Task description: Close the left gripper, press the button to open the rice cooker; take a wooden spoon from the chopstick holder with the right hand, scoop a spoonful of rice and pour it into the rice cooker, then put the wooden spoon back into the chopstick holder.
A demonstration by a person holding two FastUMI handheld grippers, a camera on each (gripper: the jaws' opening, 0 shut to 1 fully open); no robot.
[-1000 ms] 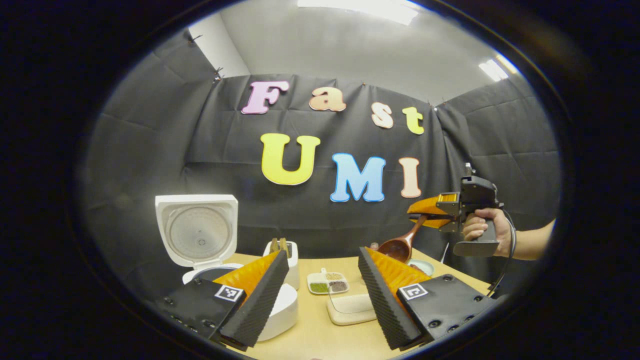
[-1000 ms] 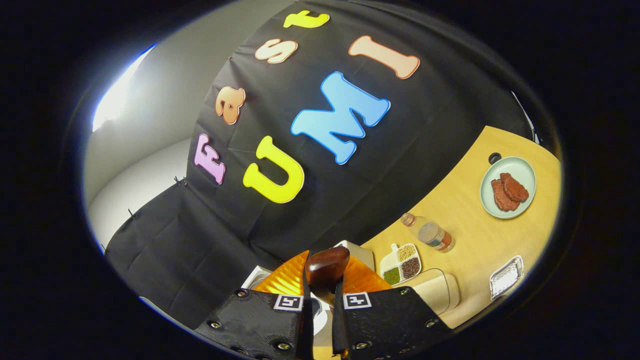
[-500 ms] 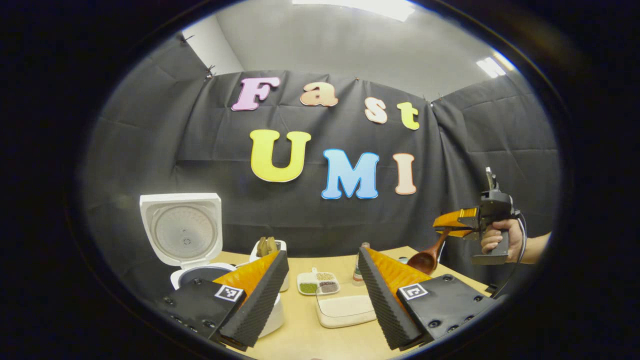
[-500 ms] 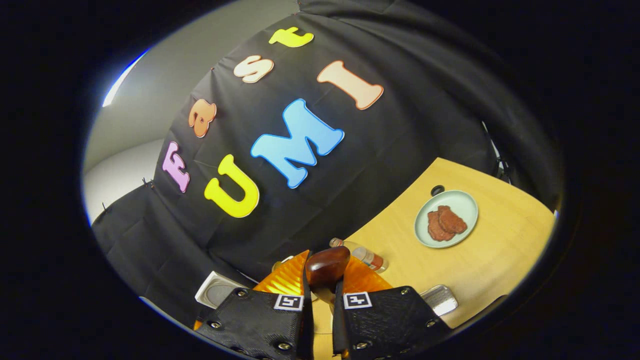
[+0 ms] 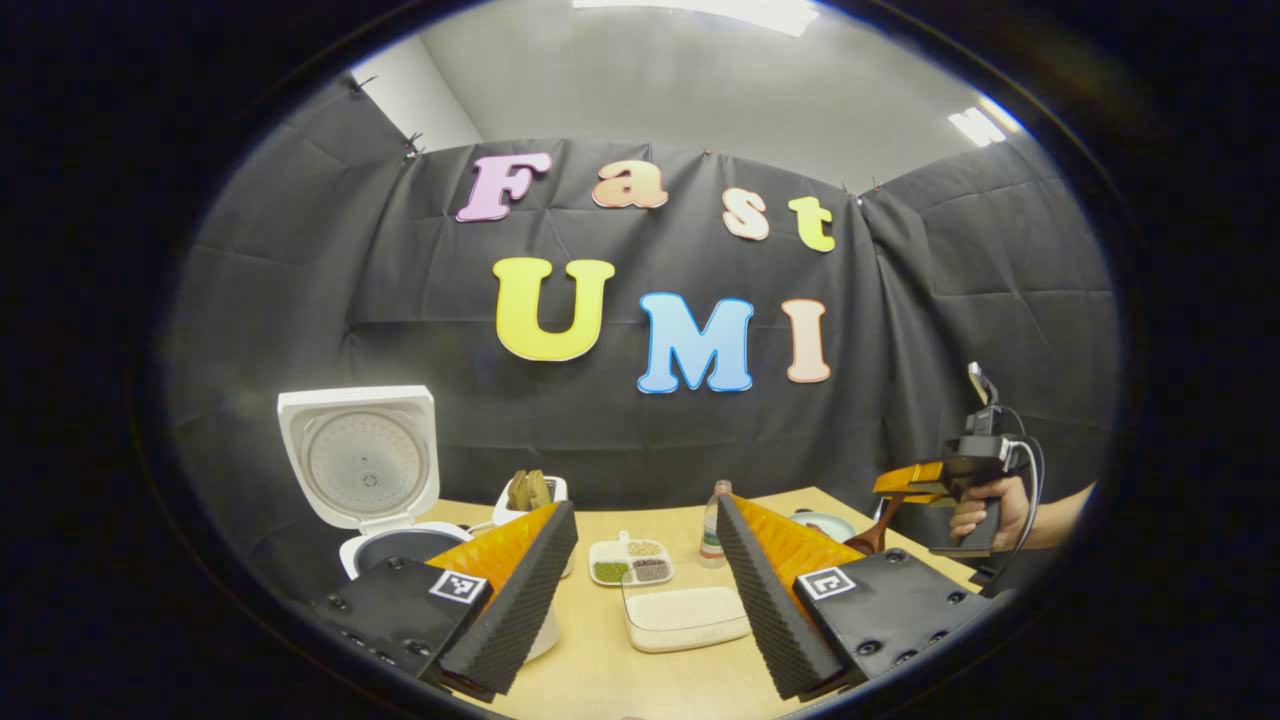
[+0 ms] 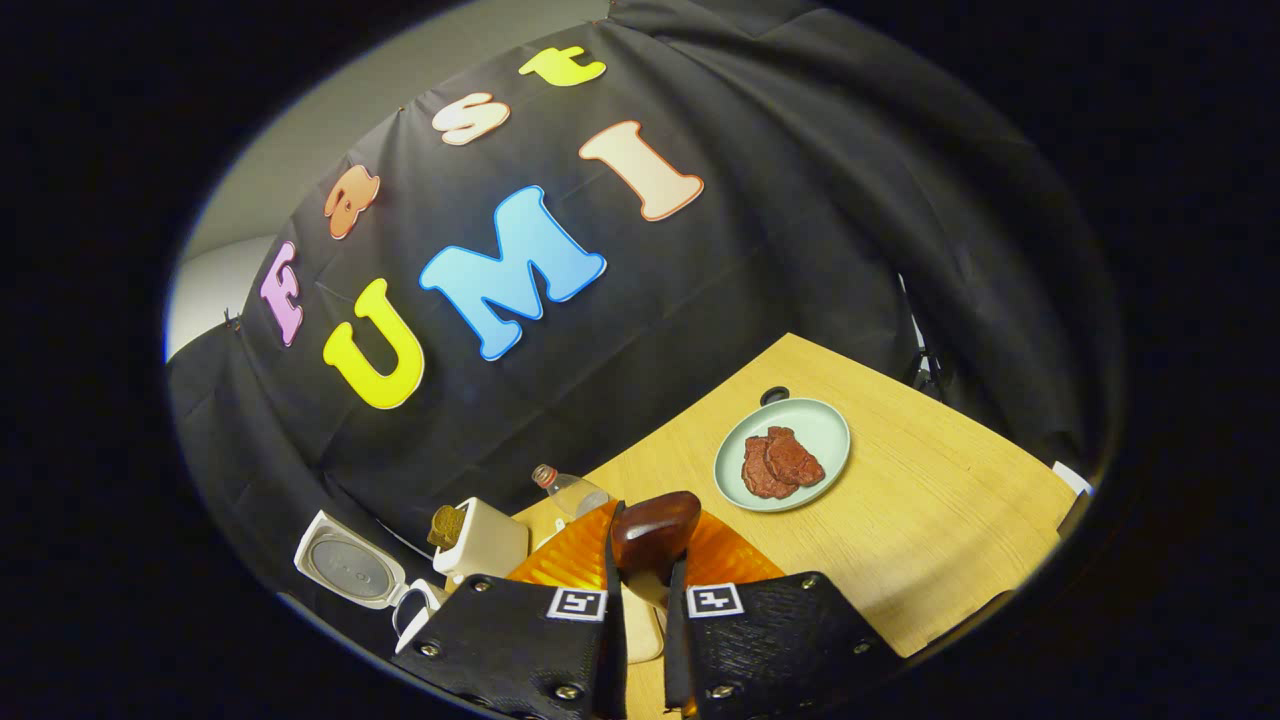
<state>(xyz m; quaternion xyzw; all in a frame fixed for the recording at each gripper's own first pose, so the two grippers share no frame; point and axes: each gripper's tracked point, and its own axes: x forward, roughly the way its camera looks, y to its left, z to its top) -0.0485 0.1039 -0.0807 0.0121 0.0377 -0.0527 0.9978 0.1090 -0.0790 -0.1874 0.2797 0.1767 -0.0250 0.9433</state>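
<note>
The rice cooker (image 5: 375, 500), lid up, sits lower left in the left gripper view. Left tongs (image 5: 645, 590) are spread, empty. Right tongs (image 6: 640, 590), bottom centre of their own view, pinch the wooden spoon (image 6: 655, 530), bowl forward along the fingers. That narrow grip could let it swivel and spill rice.

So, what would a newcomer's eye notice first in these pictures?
Probably the white rice cooker at the table's left end, its lid standing wide open. Next, the right hand-held gripper clamped on a dark wooden spoon, above the table. Also, the pale green plate with two brown patties.
</note>
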